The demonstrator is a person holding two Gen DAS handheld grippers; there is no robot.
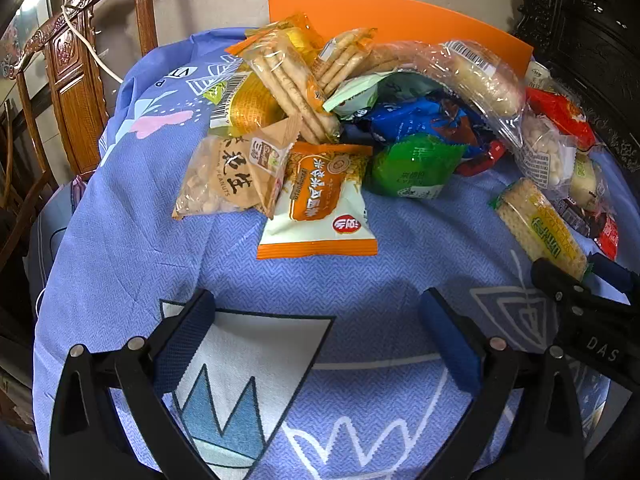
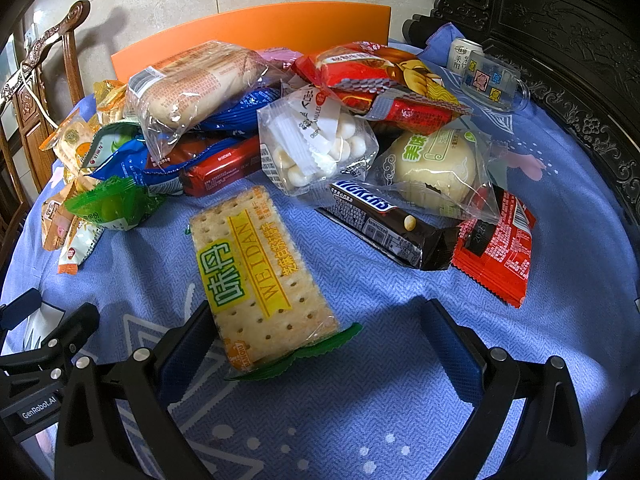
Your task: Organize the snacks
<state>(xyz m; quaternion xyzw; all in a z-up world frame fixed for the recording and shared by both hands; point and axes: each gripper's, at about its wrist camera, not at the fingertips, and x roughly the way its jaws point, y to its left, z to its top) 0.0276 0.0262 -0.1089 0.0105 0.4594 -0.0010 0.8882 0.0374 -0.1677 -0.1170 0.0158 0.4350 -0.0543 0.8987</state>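
Left gripper [image 1: 316, 344]: jaws spread, empty, low in frame above the blue tablecloth [image 1: 120, 240]. Right gripper [image 2: 320, 344]: jaws spread around the near end of the WEIDAN cracker pack [image 2: 260, 276], centre frame, not clamped; snack pile [image 2: 280, 120] lies across the upper frame.

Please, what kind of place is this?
Probably a home dining room: a table under a blue patterned cloth, carved wooden chairs, and a heap of packaged snacks beside a glass mug.
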